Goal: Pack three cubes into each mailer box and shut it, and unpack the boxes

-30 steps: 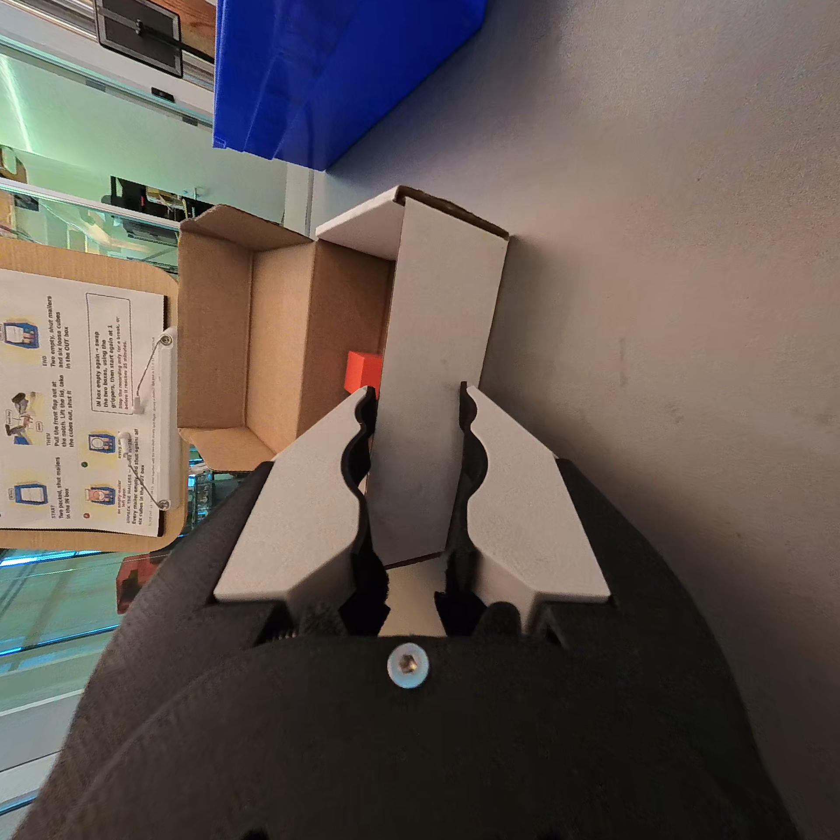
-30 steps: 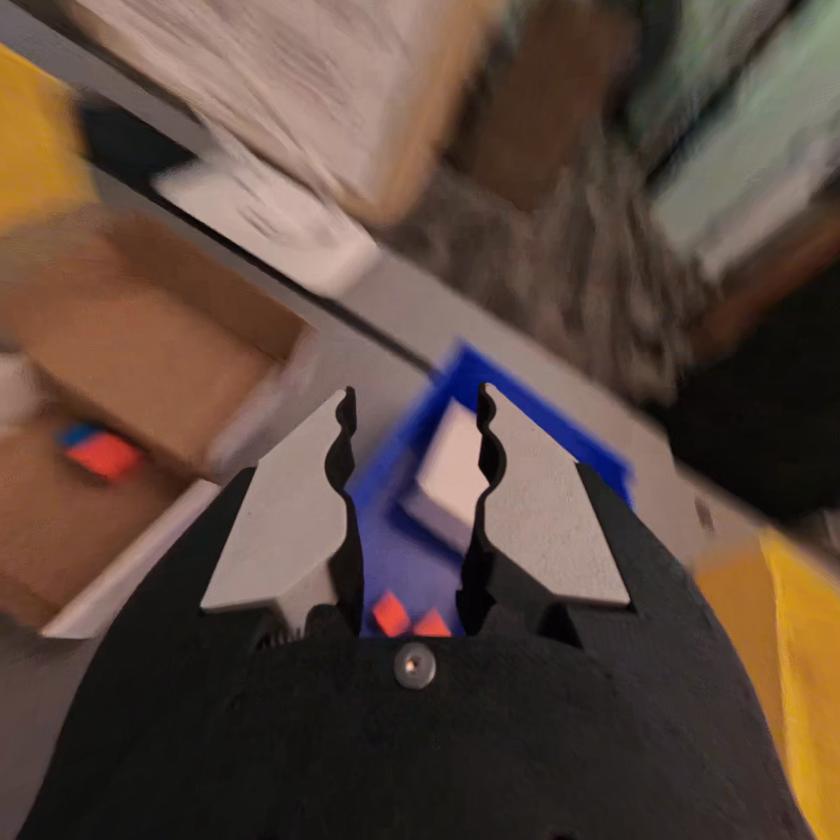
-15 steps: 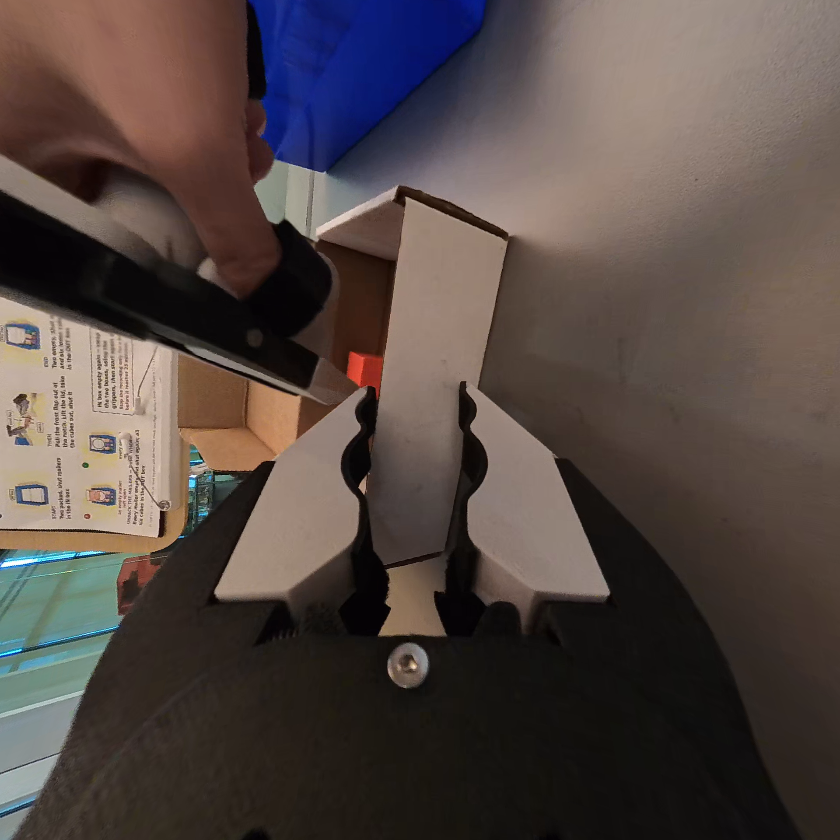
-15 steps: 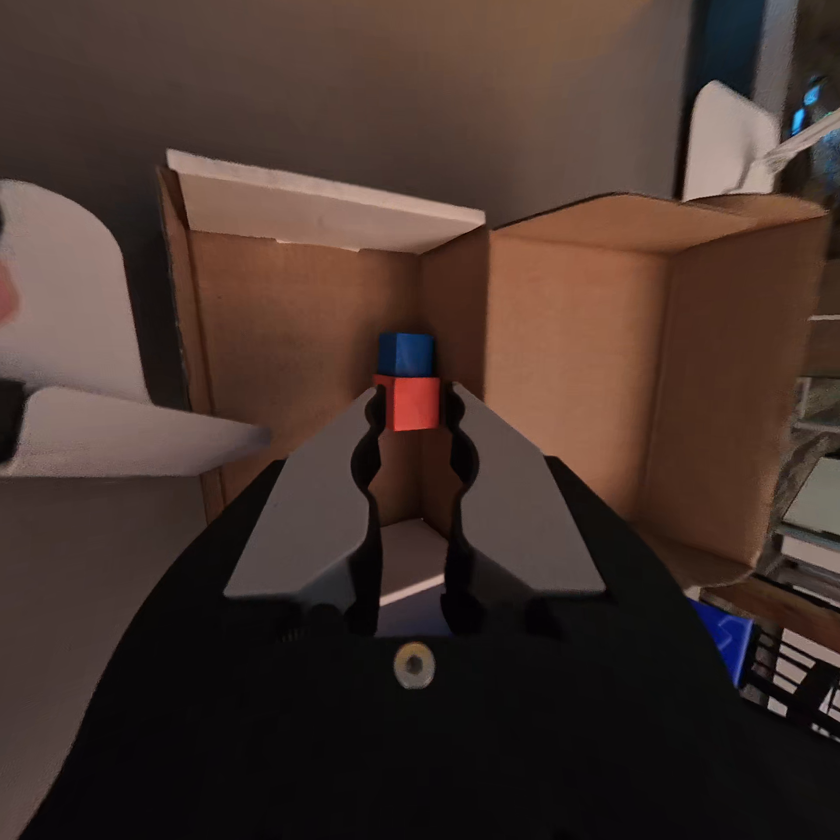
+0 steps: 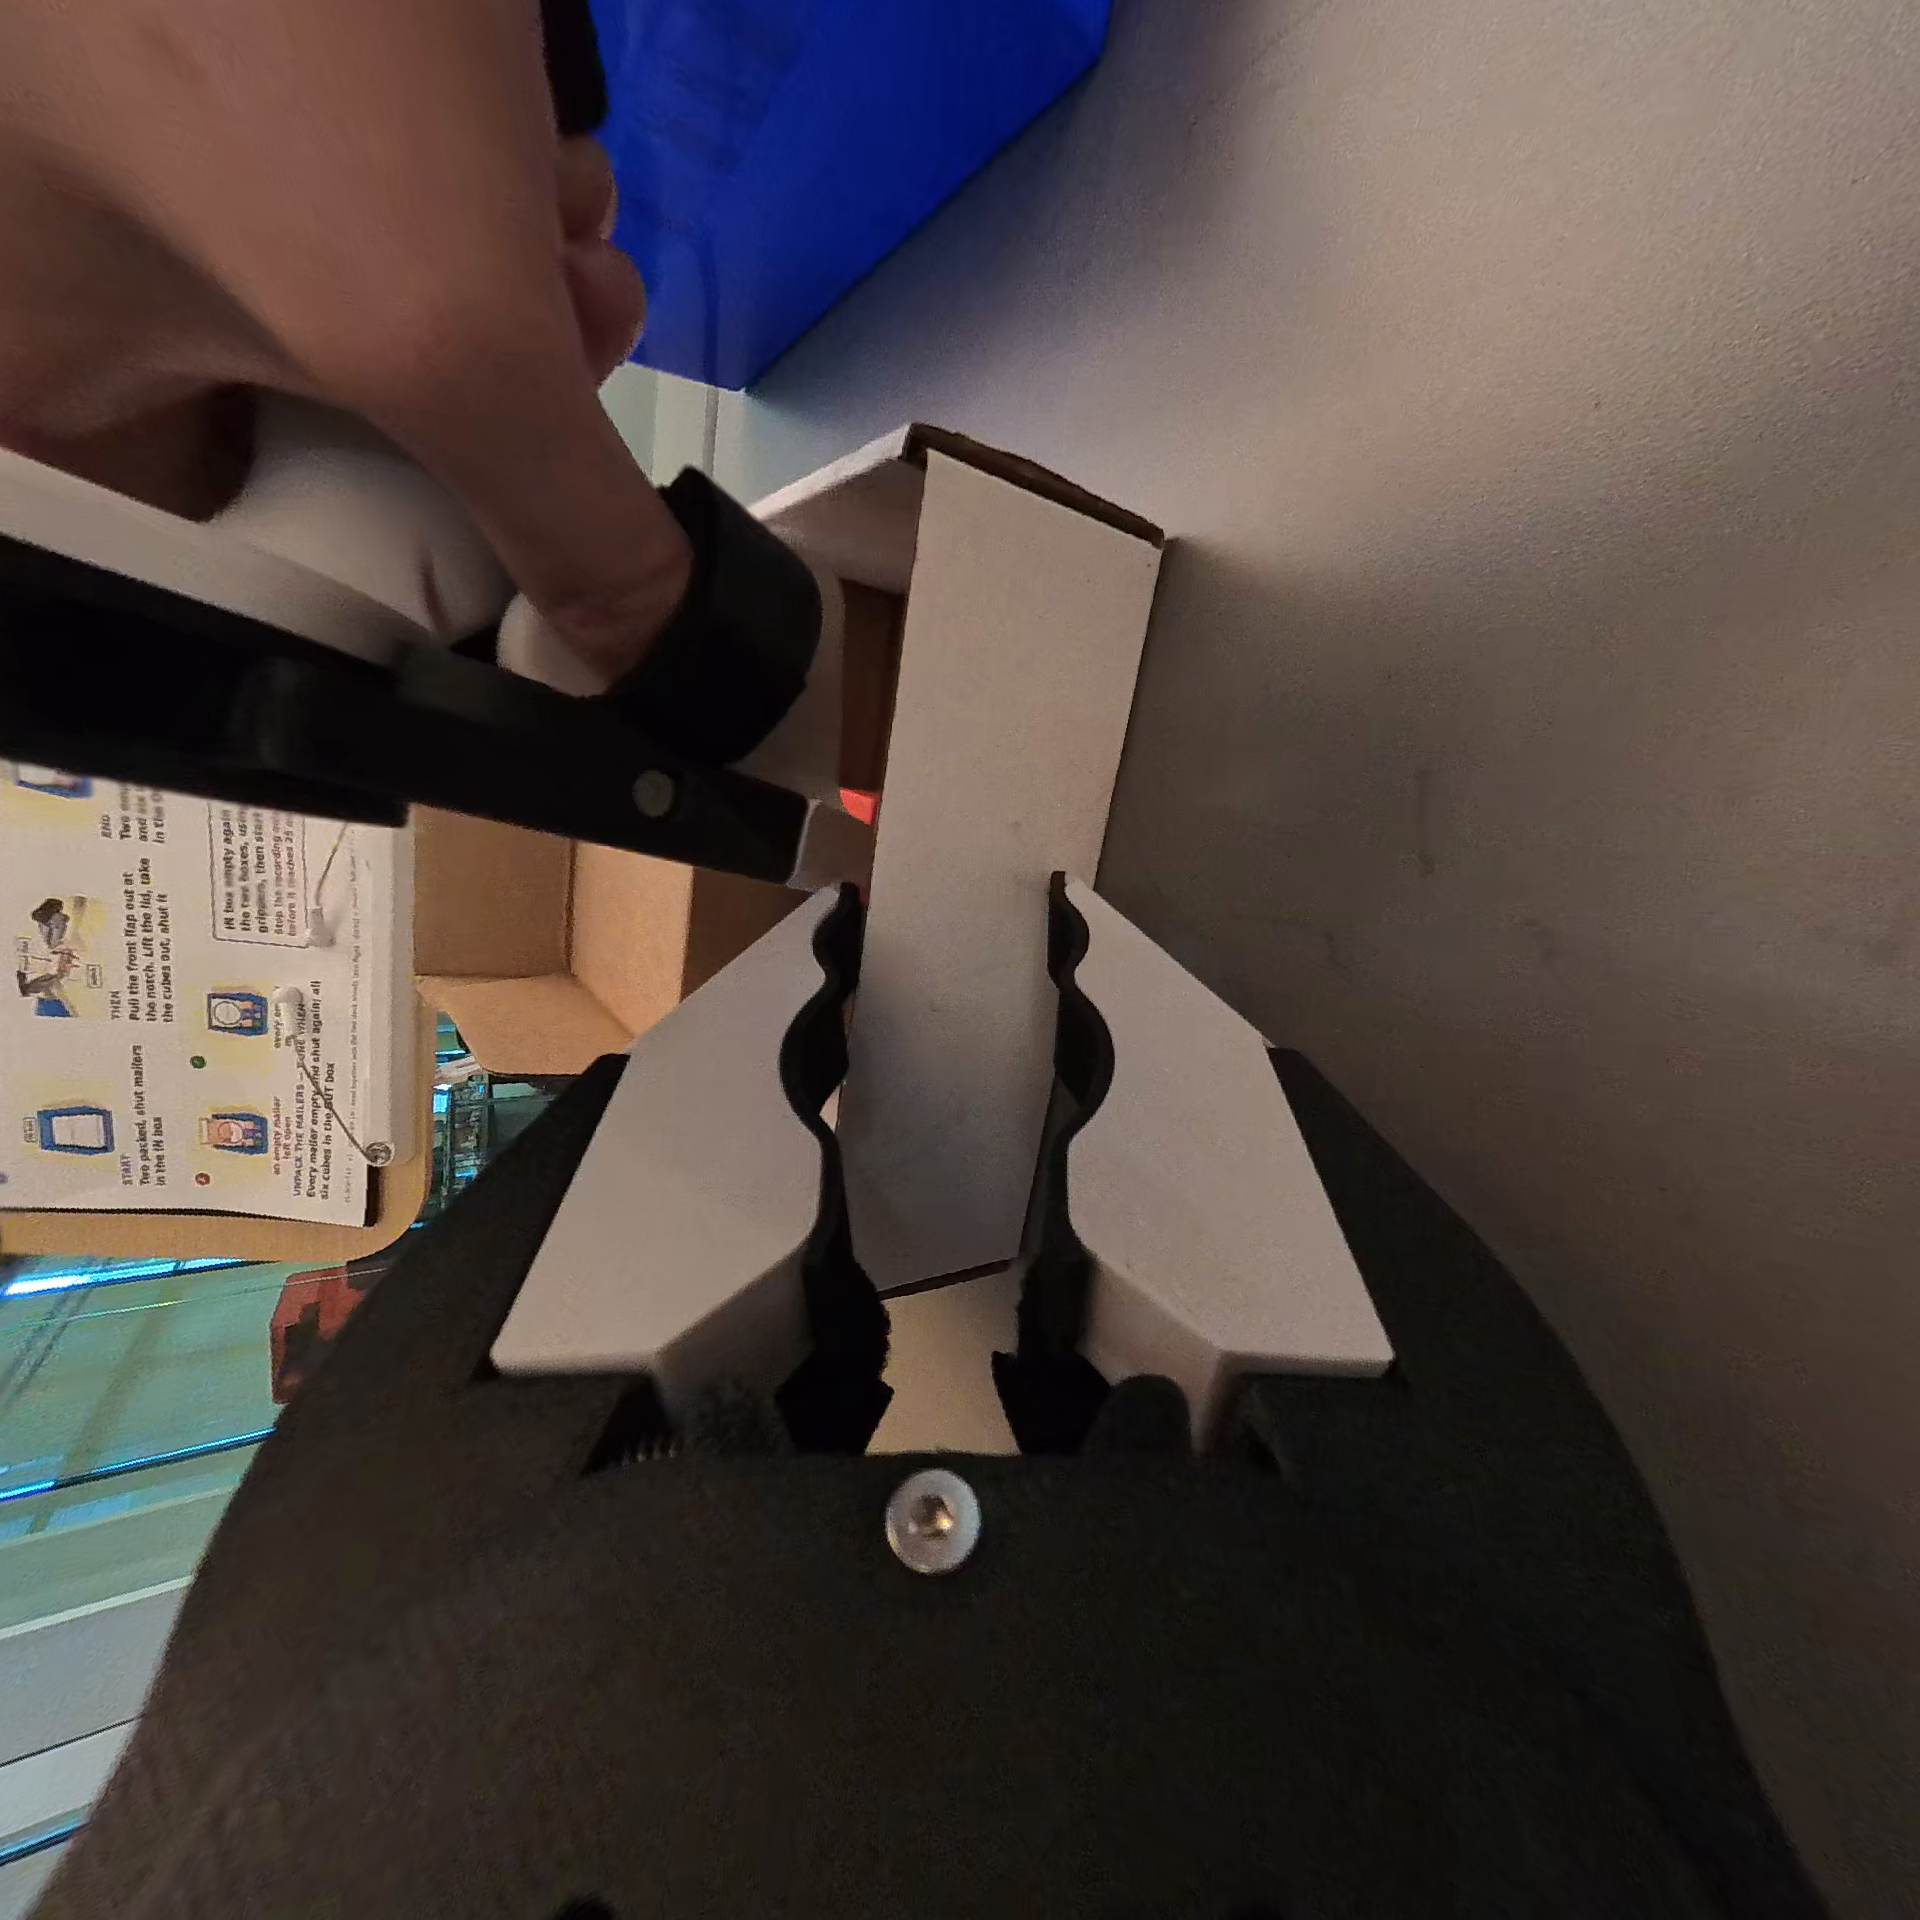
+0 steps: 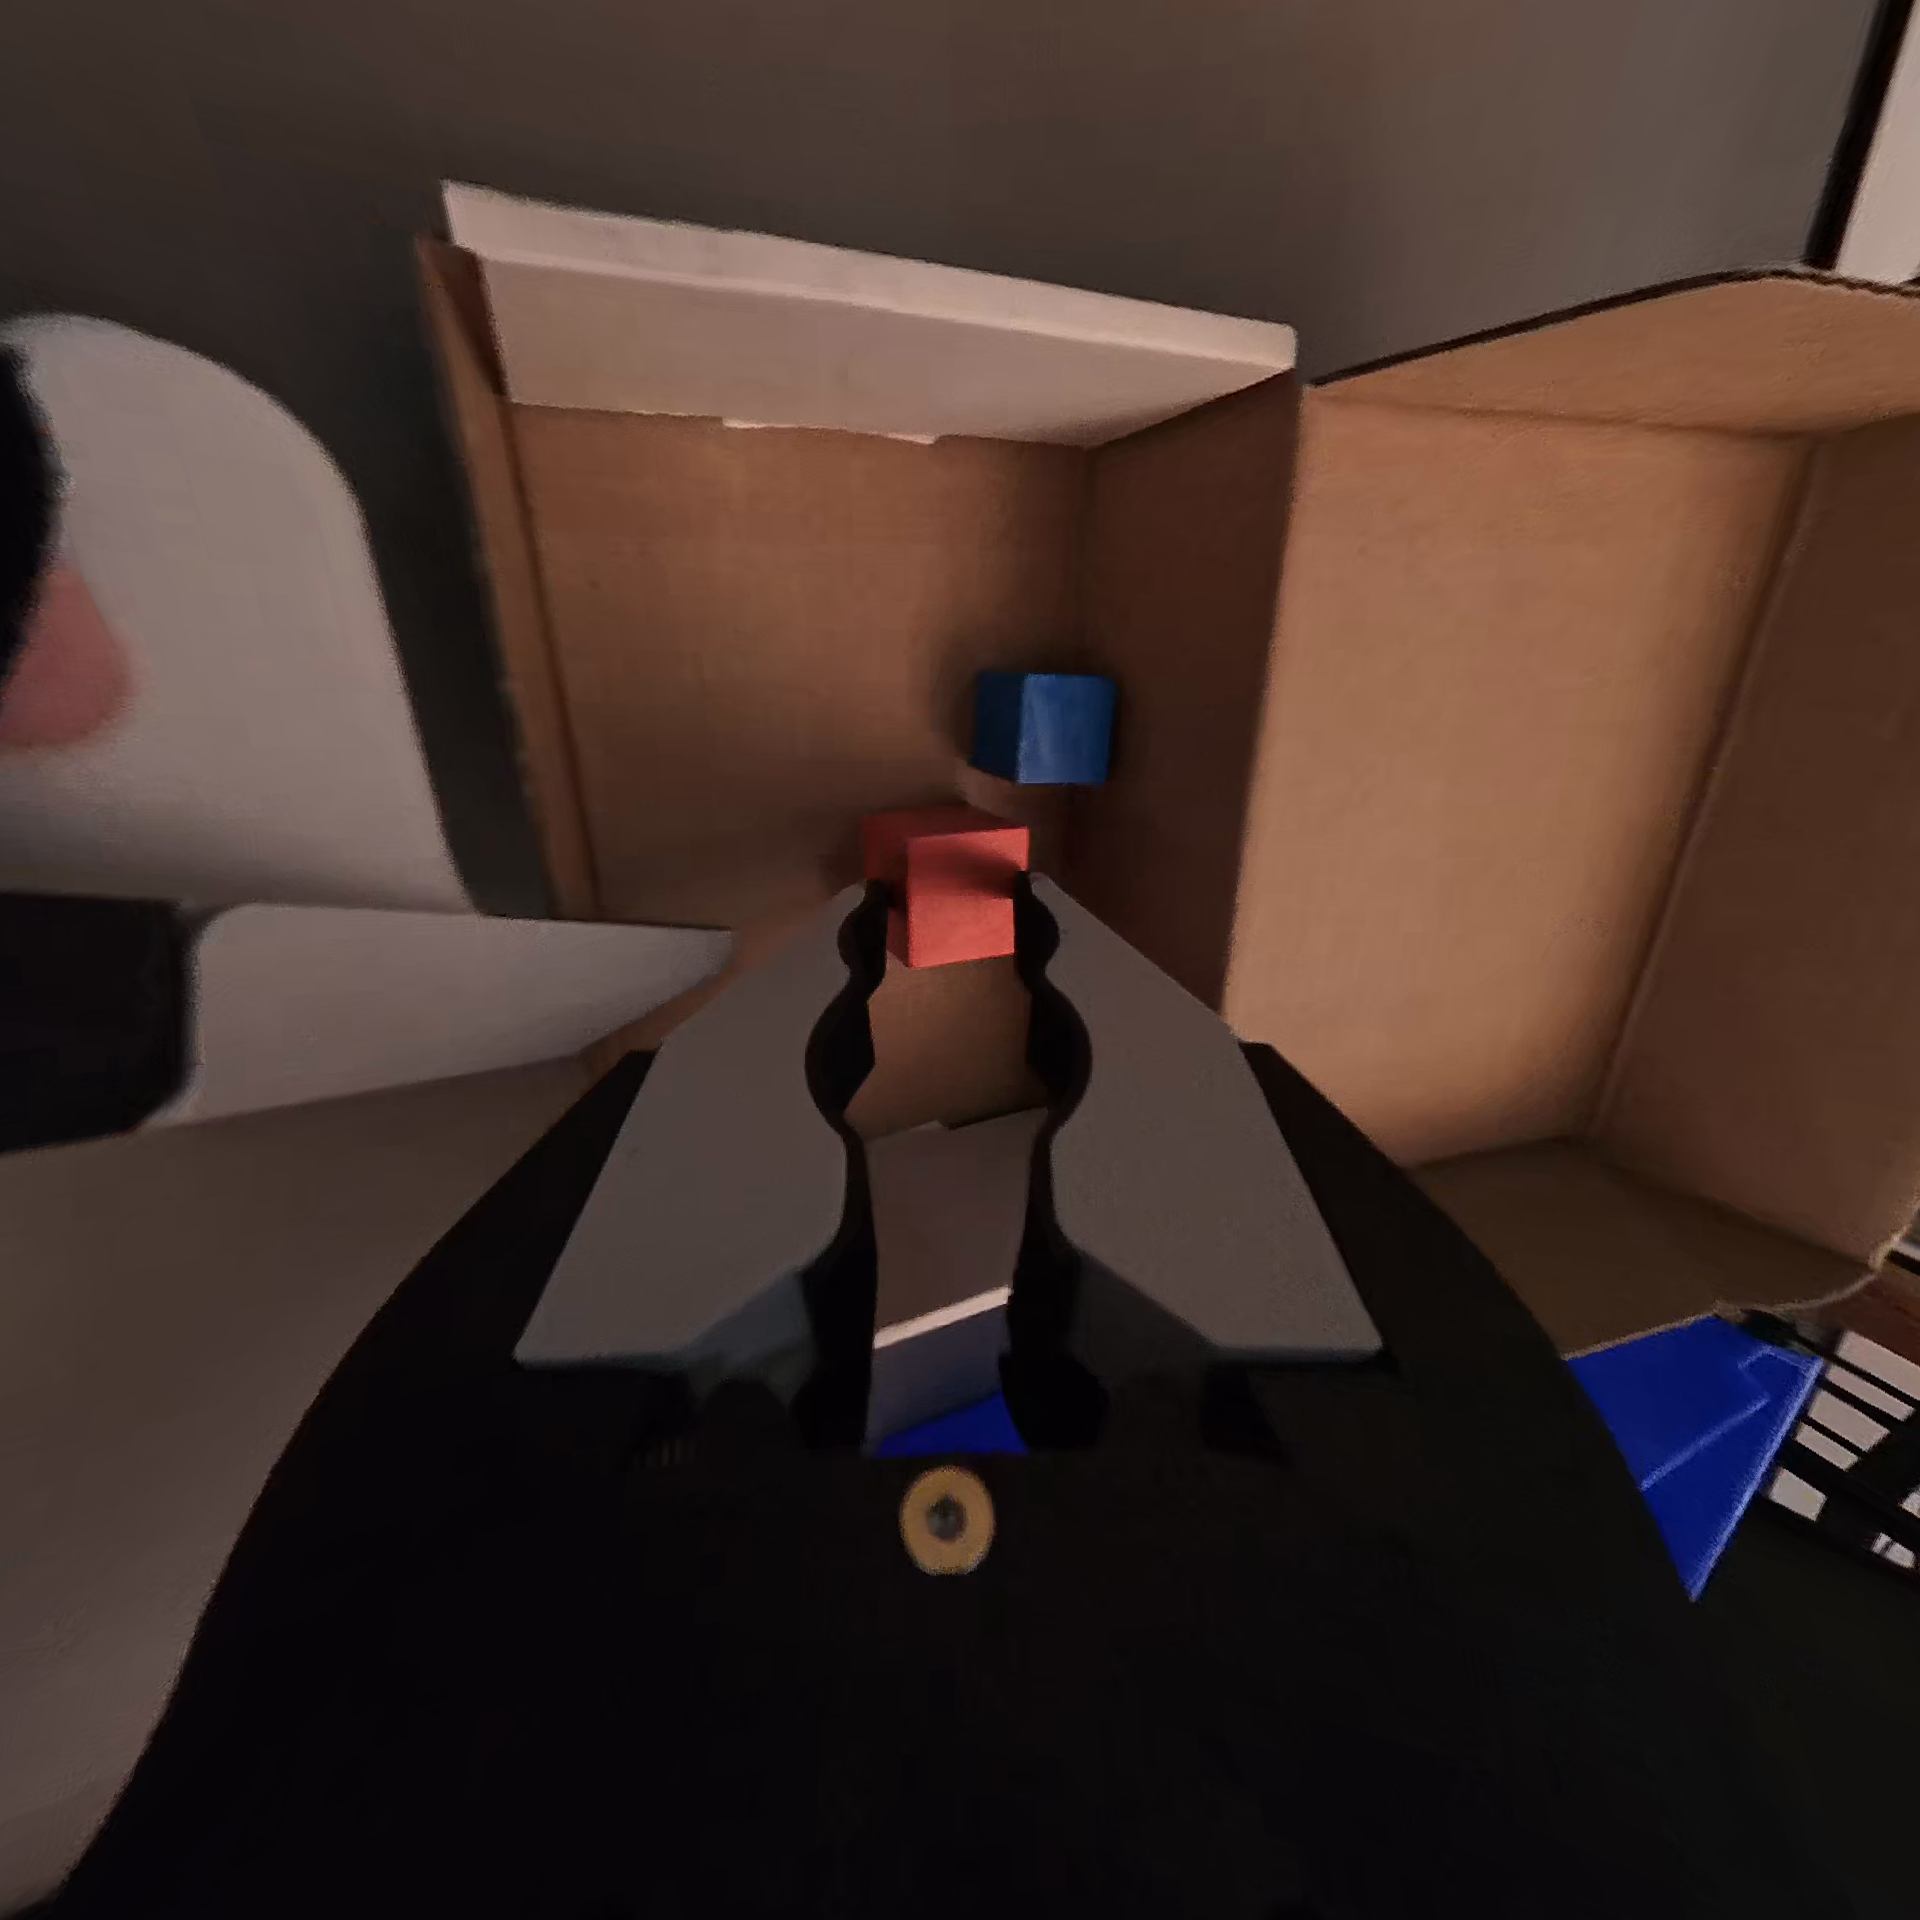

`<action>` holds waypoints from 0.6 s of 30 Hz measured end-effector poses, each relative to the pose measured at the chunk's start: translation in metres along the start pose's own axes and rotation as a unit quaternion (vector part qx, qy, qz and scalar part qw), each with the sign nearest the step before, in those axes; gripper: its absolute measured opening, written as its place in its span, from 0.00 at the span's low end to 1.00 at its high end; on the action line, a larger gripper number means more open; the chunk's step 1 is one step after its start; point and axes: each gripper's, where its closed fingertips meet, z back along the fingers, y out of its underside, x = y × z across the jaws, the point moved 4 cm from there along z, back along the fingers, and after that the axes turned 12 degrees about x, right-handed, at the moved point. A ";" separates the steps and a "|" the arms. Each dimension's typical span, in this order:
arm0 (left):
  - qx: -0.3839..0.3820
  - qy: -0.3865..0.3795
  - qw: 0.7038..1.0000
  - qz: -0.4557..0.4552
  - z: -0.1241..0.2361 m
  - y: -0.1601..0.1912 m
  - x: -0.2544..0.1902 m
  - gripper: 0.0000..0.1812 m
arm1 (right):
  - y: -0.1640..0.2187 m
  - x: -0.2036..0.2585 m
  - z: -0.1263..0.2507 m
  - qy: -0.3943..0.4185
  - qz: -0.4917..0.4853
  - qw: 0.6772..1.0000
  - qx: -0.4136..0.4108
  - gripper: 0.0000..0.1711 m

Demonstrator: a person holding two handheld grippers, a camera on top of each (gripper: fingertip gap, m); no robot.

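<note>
Since half a second ago your right gripper point(image 6: 951, 899) has pushed deeper into the open mailer box point(image 6: 790, 644), and its jaws now close on the red cube point(image 6: 956, 904) at the tips; the blue cube point(image 6: 1044, 725) sits just behind, by the inner wall. Your left gripper point(image 5: 951, 904) stays clamped on the box's white side wall point(image 5: 1013, 831), pinning it to the grey table point(image 5: 1507, 623). Judge the cube light, rigid and smooth: keep flat faces square between the pads. The cardboard is thin and will flex, so hold it low.
</note>
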 end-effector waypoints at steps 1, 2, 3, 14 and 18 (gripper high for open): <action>0.001 0.000 1.000 -0.001 0.000 0.000 0.000 0.19 | 0.000 0.002 0.001 -0.003 0.002 1.000 -0.001 0.14; 0.001 -0.001 1.000 -0.001 0.000 0.000 0.000 0.19 | 0.001 0.003 0.001 -0.002 0.003 1.000 0.000 0.14; 0.001 -0.002 1.000 -0.002 0.000 0.000 0.000 0.19 | 0.001 0.003 0.001 -0.003 0.004 1.000 0.001 0.15; -0.001 -0.002 1.000 -0.001 0.000 0.000 0.000 0.19 | -0.001 -0.001 -0.007 -0.042 0.007 0.999 0.010 0.17; -0.001 -0.002 1.000 -0.001 0.000 0.000 0.000 0.19 | 0.002 -0.024 0.027 0.010 -0.012 1.000 -0.003 0.17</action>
